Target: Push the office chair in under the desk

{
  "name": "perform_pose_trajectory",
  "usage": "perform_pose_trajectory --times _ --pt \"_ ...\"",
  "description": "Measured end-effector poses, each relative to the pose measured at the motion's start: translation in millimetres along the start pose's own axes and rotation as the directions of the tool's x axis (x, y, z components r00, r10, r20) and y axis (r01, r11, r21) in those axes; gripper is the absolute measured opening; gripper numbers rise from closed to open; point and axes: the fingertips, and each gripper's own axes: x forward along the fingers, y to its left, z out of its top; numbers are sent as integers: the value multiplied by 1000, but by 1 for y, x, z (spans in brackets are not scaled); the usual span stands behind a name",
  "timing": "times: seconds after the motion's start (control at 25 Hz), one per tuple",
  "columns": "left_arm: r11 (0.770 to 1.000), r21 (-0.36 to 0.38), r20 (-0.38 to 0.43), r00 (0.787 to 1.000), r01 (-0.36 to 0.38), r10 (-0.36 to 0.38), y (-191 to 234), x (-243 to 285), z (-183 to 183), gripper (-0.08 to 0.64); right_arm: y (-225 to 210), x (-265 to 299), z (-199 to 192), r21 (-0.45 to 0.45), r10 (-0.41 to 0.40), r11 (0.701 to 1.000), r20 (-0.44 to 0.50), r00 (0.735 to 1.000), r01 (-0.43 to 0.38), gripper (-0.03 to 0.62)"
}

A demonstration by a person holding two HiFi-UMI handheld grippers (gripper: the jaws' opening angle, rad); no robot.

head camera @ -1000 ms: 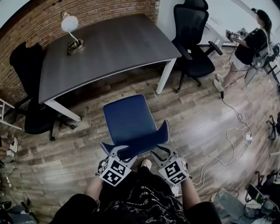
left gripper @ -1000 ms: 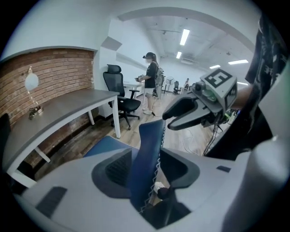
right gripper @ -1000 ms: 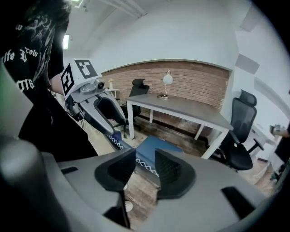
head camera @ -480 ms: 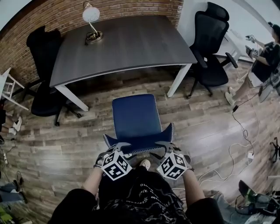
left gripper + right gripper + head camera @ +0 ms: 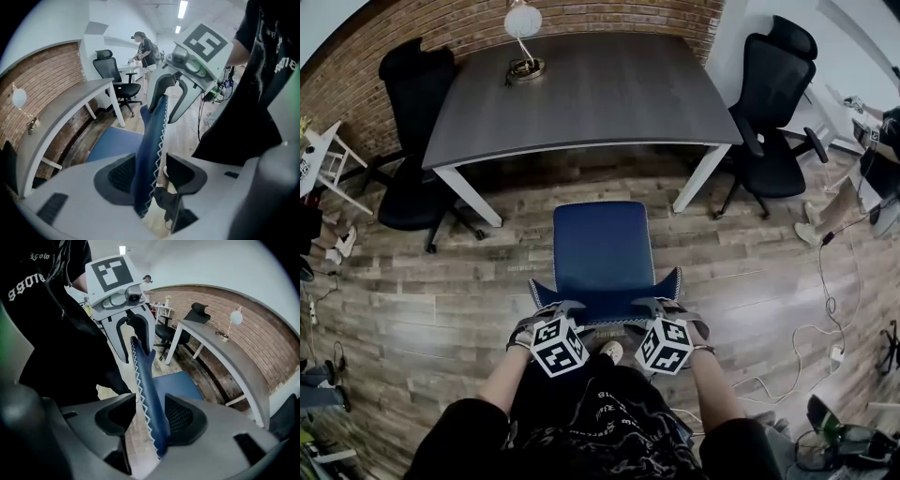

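The blue office chair (image 5: pixel 602 246) stands on the wood floor just short of the dark grey desk (image 5: pixel 581 94), its seat facing the desk. Its backrest top edge (image 5: pixel 606 306) runs between my two grippers. My left gripper (image 5: pixel 565 309) straddles the backrest (image 5: pixel 152 136) near its left end. The cloth leans on the far pad (image 5: pixel 119 173), and there is a gap at the near pad. My right gripper (image 5: pixel 649 307) straddles the right end. Its jaws have just been opening. The backrest (image 5: pixel 147 390) rests against one pad (image 5: pixel 185 416) only. Both grippers are open.
Black office chairs stand at the desk's left (image 5: pixel 412 169) and right (image 5: pixel 773 112) ends. A lamp (image 5: pixel 523 28) sits at the desk's far edge by the brick wall. White desk legs (image 5: pixel 469 192) frame the gap under the desk. Cables (image 5: pixel 825 309) trail on the floor at right.
Both grippers have sunk onto the backrest's top edge, and the right one has rolled. The view has swung so that the desk now lies straight ahead of the chair.
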Motion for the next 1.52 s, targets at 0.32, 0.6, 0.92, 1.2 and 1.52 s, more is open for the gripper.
perform_pose_trajectory --times 0.32,0.6,0.92,1.2,1.52 --pt "1000 21 -42 999 4 -3 2 16 -7 209 1 12 -7 -42 42 998 -34 999 -43 193" --pt "998 64 -88 996 1 4 3 26 -12 163 1 22 -13 -58 75 995 -55 996 -78 189" --pt "993 117 -110 994 -6 19 4 34 -21 143 2 35 -15 -88 94 991 -85 992 -101 176" --pt "992 126 -130 991 -16 32 6 38 -20 127 2 38 -17 -126 71 989 -82 994 -81 147" --pt "992 124 -106 994 7 6 7 38 -20 112 2 38 -17 -147 59 987 -81 995 -71 126"
